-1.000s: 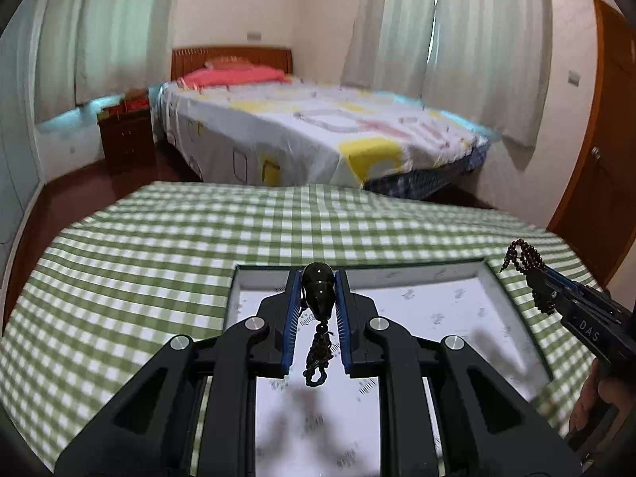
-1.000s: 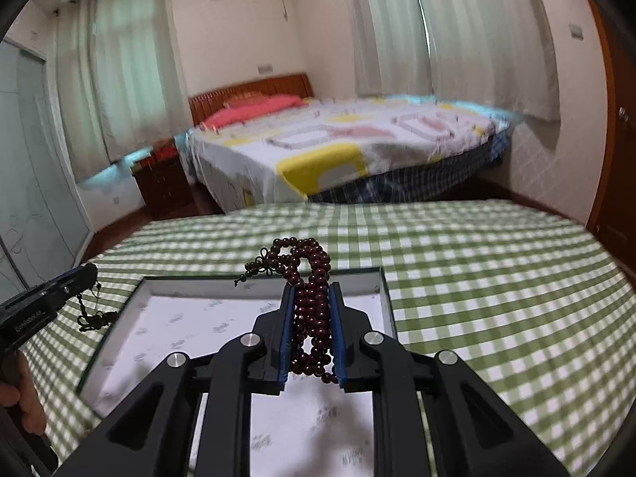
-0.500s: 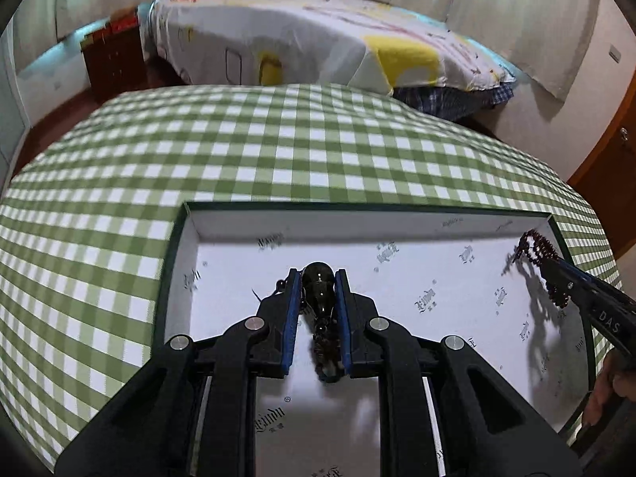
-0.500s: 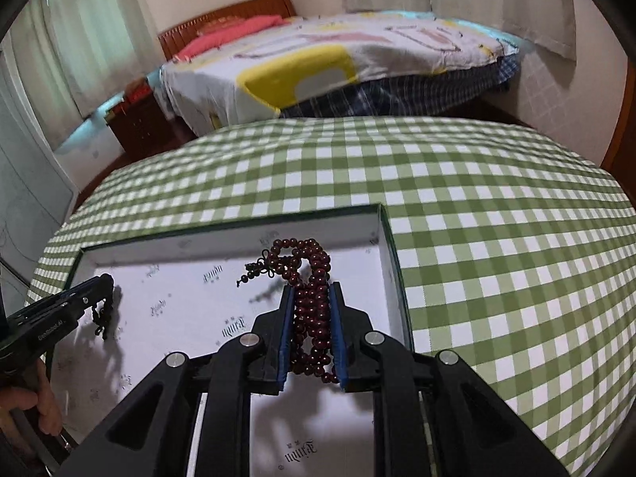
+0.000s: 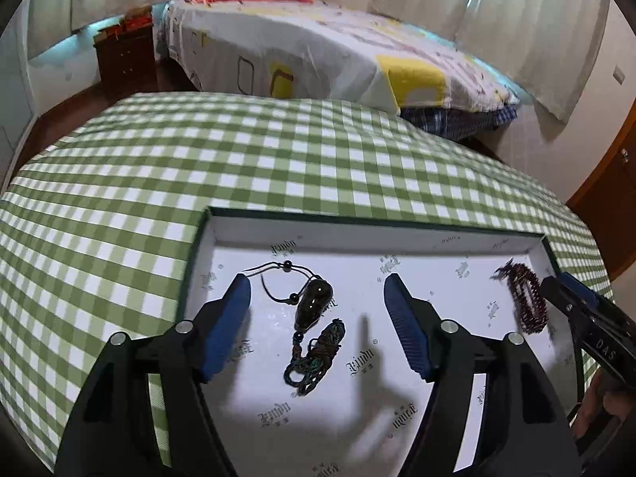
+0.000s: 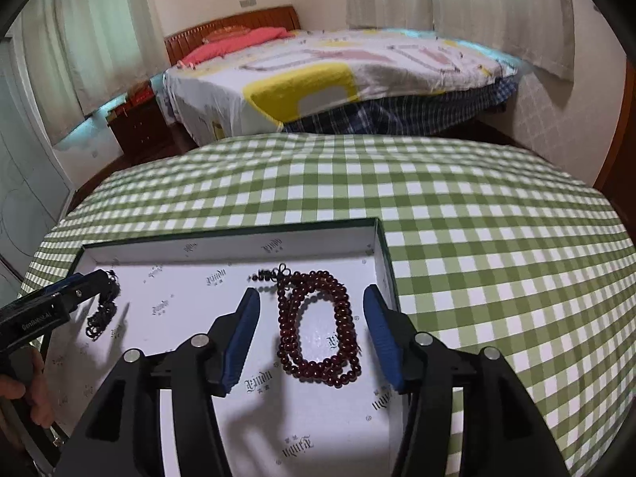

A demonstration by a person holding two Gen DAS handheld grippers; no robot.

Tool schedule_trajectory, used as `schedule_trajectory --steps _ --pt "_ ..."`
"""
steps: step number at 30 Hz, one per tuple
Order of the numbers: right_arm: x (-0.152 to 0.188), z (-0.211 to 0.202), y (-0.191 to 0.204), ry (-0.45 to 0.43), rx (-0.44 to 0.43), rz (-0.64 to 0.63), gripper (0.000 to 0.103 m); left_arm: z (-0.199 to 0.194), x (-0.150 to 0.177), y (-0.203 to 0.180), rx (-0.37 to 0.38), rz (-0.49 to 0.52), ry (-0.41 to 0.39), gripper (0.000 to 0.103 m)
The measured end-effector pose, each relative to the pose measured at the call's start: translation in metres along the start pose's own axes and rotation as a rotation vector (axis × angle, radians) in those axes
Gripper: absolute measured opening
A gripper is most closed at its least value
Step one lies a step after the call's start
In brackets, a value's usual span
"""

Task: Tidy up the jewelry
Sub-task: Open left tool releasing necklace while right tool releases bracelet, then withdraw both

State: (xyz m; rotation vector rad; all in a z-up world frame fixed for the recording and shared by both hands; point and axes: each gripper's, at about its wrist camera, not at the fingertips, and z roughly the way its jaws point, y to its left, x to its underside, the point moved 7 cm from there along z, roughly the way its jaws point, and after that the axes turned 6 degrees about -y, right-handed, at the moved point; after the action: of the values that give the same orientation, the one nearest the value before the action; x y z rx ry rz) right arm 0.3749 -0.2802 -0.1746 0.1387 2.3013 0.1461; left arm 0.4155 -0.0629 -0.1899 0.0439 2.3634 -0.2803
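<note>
A shallow white-lined box (image 5: 357,230) (image 6: 238,244) with a dark green rim lies on the green checked tablecloth. In the left wrist view a dark pendant on a cord with a tassel (image 5: 314,306) lies on the box floor between the fingers of my left gripper (image 5: 316,284), whose jaws are opening and do not touch it. In the right wrist view a dark red bead bracelet (image 6: 318,326) lies in the box's right end between the fingers of my right gripper (image 6: 312,298), jaws also opening, pads clear of the beads. Each gripper shows at the edge of the other view.
The table (image 6: 497,238) is covered by the checked cloth all around the box. Beyond it stand a bed (image 5: 318,51) with a patterned sheet, a wooden nightstand (image 5: 123,59), curtains and a wooden door (image 5: 612,214) at right. A person's hand (image 6: 24,385) holds the left gripper.
Both grippers came down into the box and their jaws went from shut to open. The pendant and the bead bracelet dropped from the pads onto the box floor.
</note>
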Motion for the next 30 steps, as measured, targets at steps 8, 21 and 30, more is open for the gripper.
schedule_trajectory --steps 8,21,30 --pt "0.008 -0.06 0.007 -0.138 -0.013 -0.012 0.054 -0.065 0.003 -0.005 -0.002 0.021 -0.196 0.074" --pt "0.065 -0.138 0.016 -0.223 -0.005 -0.048 0.054 -0.14 0.058 -0.011 -0.018 0.039 -0.288 0.075" --pt "0.11 -0.169 0.015 -0.245 -0.001 -0.101 0.054 -0.177 0.103 -0.008 -0.034 0.043 -0.304 0.076"
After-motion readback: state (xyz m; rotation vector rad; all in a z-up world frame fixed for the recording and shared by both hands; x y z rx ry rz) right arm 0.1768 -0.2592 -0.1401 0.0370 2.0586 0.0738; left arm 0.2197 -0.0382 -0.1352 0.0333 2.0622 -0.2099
